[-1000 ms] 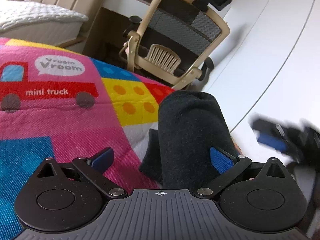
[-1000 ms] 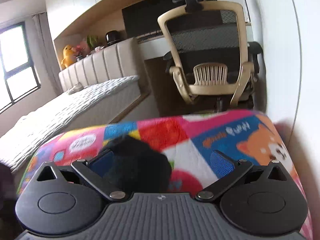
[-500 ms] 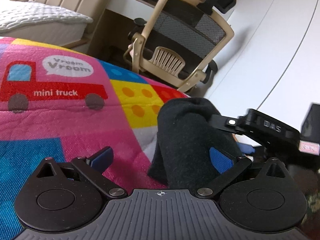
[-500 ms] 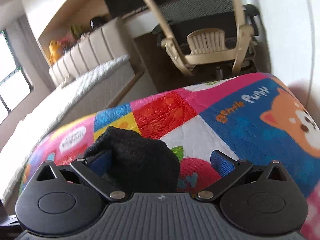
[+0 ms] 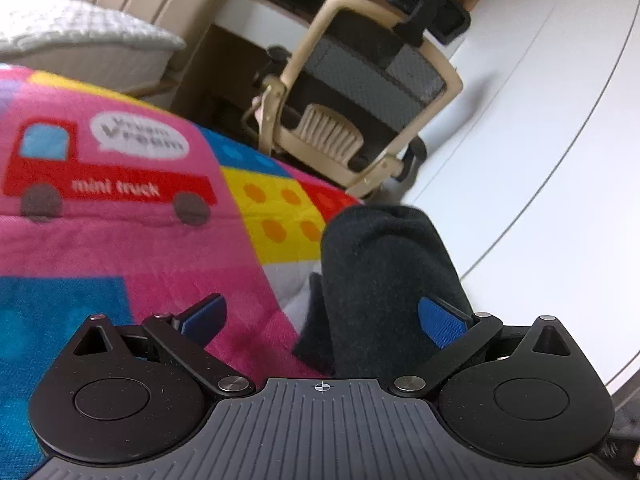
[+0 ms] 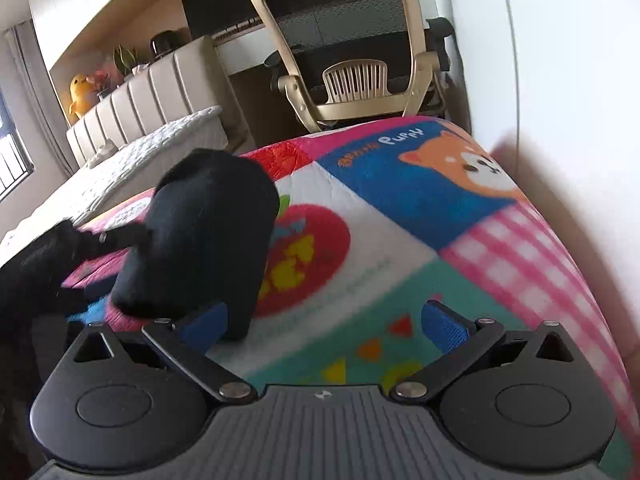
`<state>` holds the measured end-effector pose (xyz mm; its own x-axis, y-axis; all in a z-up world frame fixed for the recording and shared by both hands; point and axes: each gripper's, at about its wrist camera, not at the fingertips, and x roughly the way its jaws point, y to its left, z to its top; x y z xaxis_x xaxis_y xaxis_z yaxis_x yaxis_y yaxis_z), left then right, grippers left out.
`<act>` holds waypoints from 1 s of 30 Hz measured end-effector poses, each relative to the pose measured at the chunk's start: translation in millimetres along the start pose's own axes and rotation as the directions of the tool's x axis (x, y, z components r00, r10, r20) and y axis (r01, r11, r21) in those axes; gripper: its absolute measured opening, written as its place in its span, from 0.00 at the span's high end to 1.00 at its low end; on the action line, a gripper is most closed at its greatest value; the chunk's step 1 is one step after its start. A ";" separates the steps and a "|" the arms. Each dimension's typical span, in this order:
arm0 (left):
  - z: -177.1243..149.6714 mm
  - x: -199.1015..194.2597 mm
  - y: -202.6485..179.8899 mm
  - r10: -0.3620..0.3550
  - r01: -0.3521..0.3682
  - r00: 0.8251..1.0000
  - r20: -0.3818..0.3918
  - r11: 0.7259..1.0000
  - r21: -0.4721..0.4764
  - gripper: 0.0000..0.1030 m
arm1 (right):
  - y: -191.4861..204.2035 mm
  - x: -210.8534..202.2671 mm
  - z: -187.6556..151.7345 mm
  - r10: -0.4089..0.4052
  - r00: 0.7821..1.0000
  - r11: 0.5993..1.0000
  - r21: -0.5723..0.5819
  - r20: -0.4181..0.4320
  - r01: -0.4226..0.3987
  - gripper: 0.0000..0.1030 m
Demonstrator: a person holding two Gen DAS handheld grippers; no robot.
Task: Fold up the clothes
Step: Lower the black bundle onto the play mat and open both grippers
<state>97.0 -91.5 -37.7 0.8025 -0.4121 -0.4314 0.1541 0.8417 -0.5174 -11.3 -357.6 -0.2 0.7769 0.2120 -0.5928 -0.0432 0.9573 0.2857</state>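
A dark knit garment [image 5: 384,272], folded into a thick bundle, lies on a bright cartoon-print blanket [image 5: 120,248]. My left gripper [image 5: 322,318] is open over the bundle's near end; the cloth sits against the right blue pad [image 5: 442,322], and the left pad is over bare blanket. In the right wrist view the same bundle [image 6: 208,232] looks black and lies ahead and left. My right gripper [image 6: 322,322] is open over the blanket [image 6: 400,240], with its left pad [image 6: 202,322] just short of the cloth's near corner. The left gripper's black body [image 6: 40,268] shows at the far left.
A beige mesh office chair [image 5: 360,92] stands just past the blanket's far edge, in front of a desk. A bed with a white quilt [image 6: 152,152] and padded headboard is at the left. A white wall [image 5: 560,140] runs close along the right side.
The right gripper has drawn back from the bundle and left the left wrist view. In its own view the bundle now lies further left and ahead. The left gripper has barely moved.
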 end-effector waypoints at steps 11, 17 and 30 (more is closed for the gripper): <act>-67.5 -119.0 -75.3 0.145 -0.222 0.952 0.269 0.933 0.282 0.00 | 7.7 -55.9 -48.3 -0.016 0.984 0.998 -0.058 0.176 0.027 0.00; -111.7 -148.9 -103.2 0.138 -0.238 0.951 0.277 0.898 0.370 0.00 | 9.8 -96.1 -75.0 -0.034 0.953 0.996 -0.064 0.301 0.056 0.00; -141.0 -157.8 -119.2 0.170 -0.294 0.938 0.301 0.850 0.438 0.00 | 10.6 -105.3 -108.5 -0.034 0.937 0.989 -0.123 0.348 0.081 0.00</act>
<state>-129.2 -176.0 -12.2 0.9527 -0.1392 -0.2702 0.1475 0.9890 0.0109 -161.7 -348.4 -16.4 0.9479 0.0980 -0.3032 -0.0569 0.9883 0.1414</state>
